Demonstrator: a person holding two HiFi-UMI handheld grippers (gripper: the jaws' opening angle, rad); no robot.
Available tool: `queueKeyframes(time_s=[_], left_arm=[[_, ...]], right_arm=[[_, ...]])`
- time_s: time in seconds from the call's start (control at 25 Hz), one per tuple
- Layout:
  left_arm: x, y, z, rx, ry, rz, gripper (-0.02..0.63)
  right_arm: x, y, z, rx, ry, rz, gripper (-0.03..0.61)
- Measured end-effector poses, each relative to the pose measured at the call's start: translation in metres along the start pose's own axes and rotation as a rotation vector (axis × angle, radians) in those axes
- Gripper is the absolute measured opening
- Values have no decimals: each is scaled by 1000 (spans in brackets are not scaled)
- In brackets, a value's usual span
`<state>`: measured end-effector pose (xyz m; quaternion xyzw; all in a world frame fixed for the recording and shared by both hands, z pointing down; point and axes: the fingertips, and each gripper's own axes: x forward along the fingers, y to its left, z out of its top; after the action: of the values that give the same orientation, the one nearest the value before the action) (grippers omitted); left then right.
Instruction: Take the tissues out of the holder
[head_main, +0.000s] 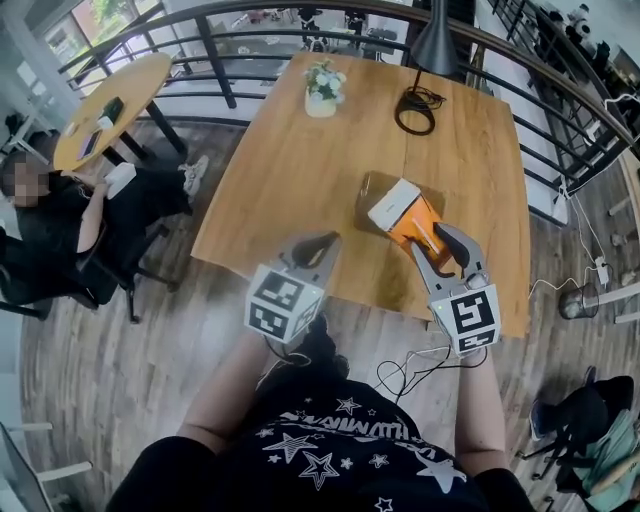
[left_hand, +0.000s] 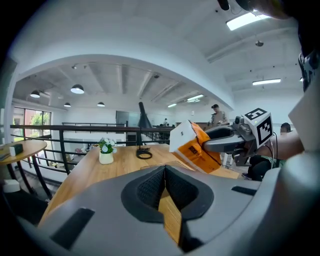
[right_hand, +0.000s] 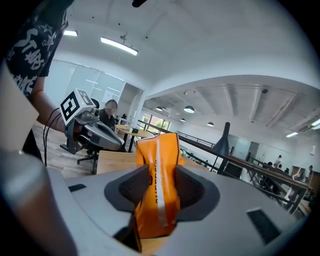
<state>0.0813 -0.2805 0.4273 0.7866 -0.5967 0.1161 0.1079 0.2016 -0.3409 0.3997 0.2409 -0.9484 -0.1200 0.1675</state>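
- Head view: a person in a black star-print shirt stands at a wooden worktop (head_main: 300, 180) with a gripper in each hand.
- The right gripper (head_main: 432, 240) has its jaws clamped on an orange tissue pack (head_main: 405, 215). The pack has a white end and sits over the near right part of the worktop.
- The left gripper (head_main: 318, 245) is at the near edge, well apart from the pack.
- At the far end are a small potted plant (head_main: 323, 90) and a black lamp (head_main: 437, 45) with a coiled cable (head_main: 415, 110).
- Off to the left, a person sits by a round table (head_main: 110, 105).
- Left gripper view: the left gripper (left_hand: 164, 172) has its jaws pressed together at the tips, with nothing between them.
- Beyond them, the tissue pack (left_hand: 192, 145) is tilted and raised off the worktop (left_hand: 95, 167), held by the right gripper (left_hand: 220, 142). The potted plant (left_hand: 105, 151) stands further back.
- Right gripper view: the right gripper (right_hand: 157, 187) has both jaws squeezing the sides of the tissue pack (right_hand: 157, 175), which stands on end between them.
- The left gripper (right_hand: 95, 132) shows to the left, over the worktop (right_hand: 112, 160).
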Motion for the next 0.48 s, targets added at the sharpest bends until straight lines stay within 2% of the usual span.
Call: queueKeyframes(time_s=[0.48], left_arm=[[-22, 8, 0, 9, -15, -34, 12]], right_arm=[[-3, 35, 18, 79, -48, -29, 161]])
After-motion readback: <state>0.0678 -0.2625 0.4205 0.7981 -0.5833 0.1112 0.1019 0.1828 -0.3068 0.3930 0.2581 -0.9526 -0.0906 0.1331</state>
